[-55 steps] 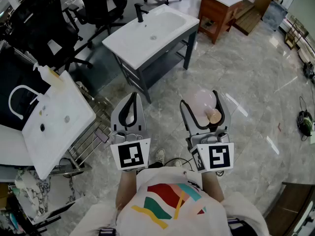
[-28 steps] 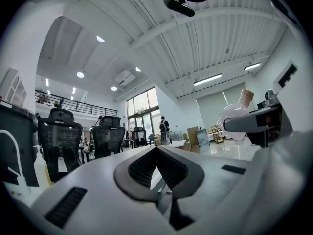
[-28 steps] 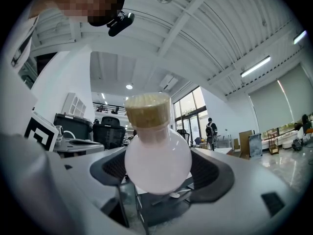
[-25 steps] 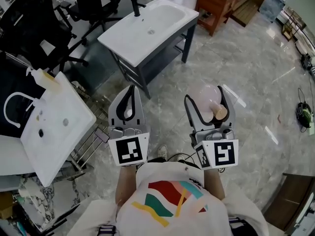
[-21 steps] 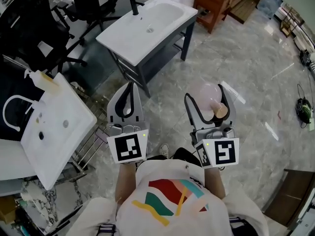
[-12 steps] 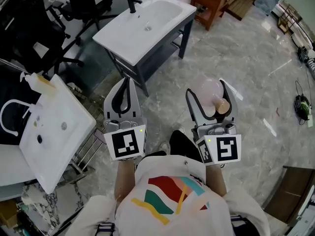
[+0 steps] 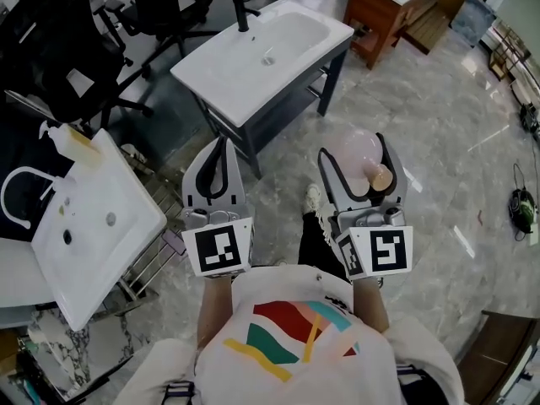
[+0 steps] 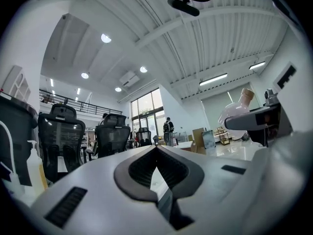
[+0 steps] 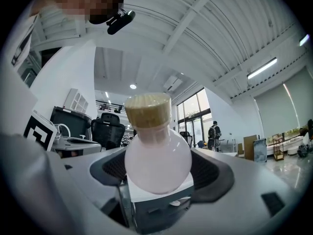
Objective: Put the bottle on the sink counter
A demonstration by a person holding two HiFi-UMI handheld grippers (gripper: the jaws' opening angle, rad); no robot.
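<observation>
Grey marble floor (image 7: 422, 142) fills most of the head view. 1 white sink table (image 7: 221, 76) with a black faucet (image 7: 245, 11) stands at the upper centre, well apart from both claws. A 2nd white basin (image 7: 101, 218) lies at the left edge.

Right claw (image 7: 354, 152): clenched on the bottle (image 9: 157, 163). The right gripper view shows the pale pink, round body seated between the 2 jaws, with the cork stopper (image 9: 147, 110) uppermost. The bottle is therefore in the air, above the floor at the centre right of the head view, and not yet over the sink table.

Left claw (image 7: 224, 142): jaws pressed together with nothing between them, held at the centre left.

Assessment: the step in hand is carriage towards the sink table; placement is not done.

Recommendations:
1. Keep the grip firm, as a round, smooth body can probably slip or turn between the jaws.
2. Aim for the flat rim beside the bowl, clear of the faucet and not on the sloping inside.
3. Bring the bottle down upright and let the base rest fully before the jaws part. The base is not visible, so its stability cannot be confirmed.
4. Keep the left claw out of the path.
</observation>
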